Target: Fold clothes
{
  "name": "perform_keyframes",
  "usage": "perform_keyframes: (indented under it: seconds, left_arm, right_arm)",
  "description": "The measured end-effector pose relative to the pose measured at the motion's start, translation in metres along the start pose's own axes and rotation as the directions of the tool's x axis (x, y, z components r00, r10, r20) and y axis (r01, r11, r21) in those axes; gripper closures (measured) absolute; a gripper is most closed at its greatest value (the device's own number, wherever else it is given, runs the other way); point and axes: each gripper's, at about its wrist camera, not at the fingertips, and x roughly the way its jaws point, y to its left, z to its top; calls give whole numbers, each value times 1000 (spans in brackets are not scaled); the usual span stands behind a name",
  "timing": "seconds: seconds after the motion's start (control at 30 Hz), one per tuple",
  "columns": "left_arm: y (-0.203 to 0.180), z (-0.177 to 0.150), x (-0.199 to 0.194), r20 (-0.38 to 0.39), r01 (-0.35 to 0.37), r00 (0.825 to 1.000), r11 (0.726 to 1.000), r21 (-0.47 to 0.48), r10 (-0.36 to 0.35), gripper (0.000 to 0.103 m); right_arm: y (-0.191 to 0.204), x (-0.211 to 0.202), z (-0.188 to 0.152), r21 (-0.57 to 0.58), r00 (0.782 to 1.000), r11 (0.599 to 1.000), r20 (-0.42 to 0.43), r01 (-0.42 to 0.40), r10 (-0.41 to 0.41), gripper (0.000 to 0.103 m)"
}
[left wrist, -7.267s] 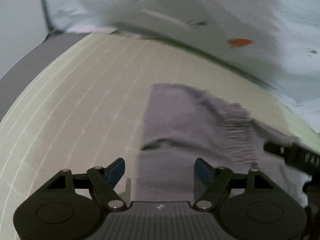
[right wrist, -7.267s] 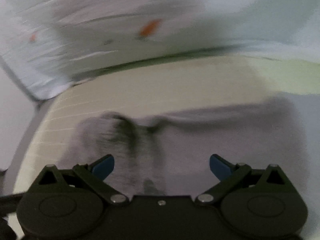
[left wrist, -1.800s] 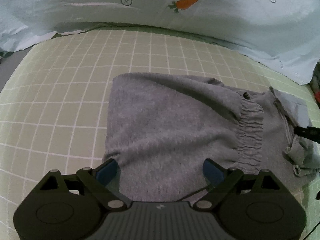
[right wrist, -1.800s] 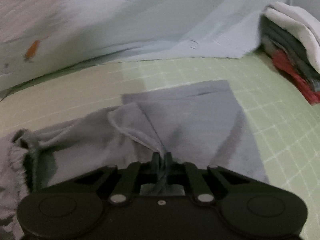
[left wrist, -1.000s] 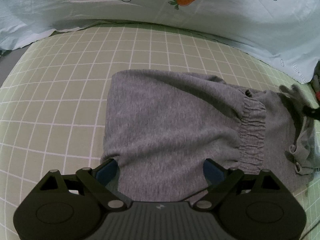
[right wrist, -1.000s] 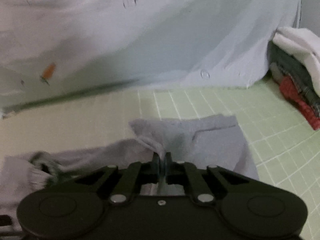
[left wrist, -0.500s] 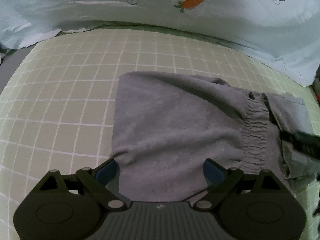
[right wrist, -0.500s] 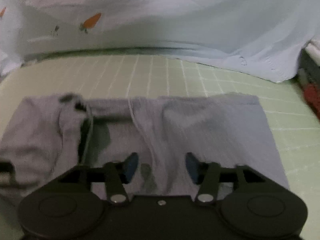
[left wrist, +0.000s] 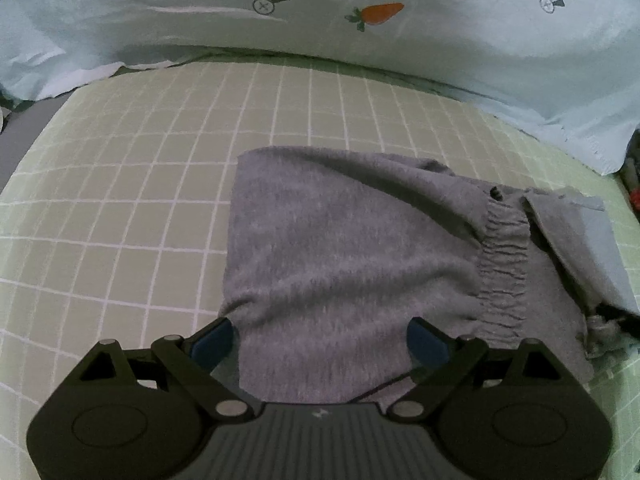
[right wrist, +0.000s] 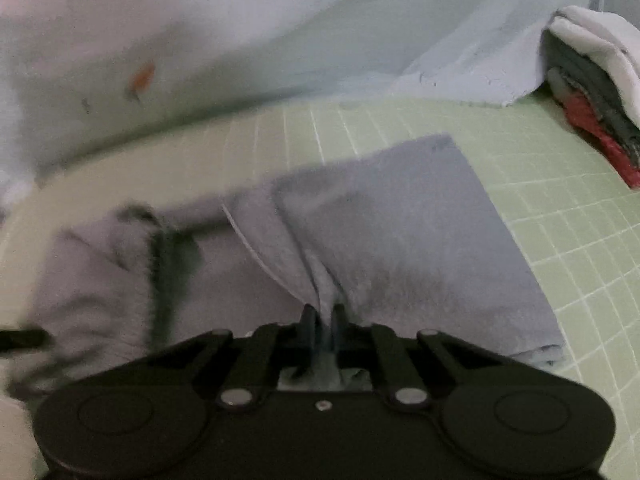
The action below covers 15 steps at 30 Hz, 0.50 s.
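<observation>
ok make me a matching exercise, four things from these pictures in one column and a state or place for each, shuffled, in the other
Column one:
1. left gripper
2. right gripper
3. grey garment
4. stack of folded clothes

Column two:
A. pinched shut on a fold of grey cloth
B. lying on the green checked sheet, its gathered waistband showing
C. jaws wide apart over grey fabric
D. at the far right edge of the bed, white on top and red at the bottom

Pairs: 1-C, 2-A, 3-B, 4-D
</observation>
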Motion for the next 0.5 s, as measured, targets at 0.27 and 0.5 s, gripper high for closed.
perform_keyframes:
  seconds: [0.27, 0.5]
  left_arm:
    - [-9, -4, 2, -19, -2, 1000, 999, 37, 3, 9]
    - [-13, -4, 10, -51, -15, 999, 998, 61, 18, 9]
  right_arm:
    - [-3, 15, -18, 30, 994, 999, -107, -35, 38, 48]
    - [-41, 10, 5, 49, 992, 992, 51, 116, -119, 9]
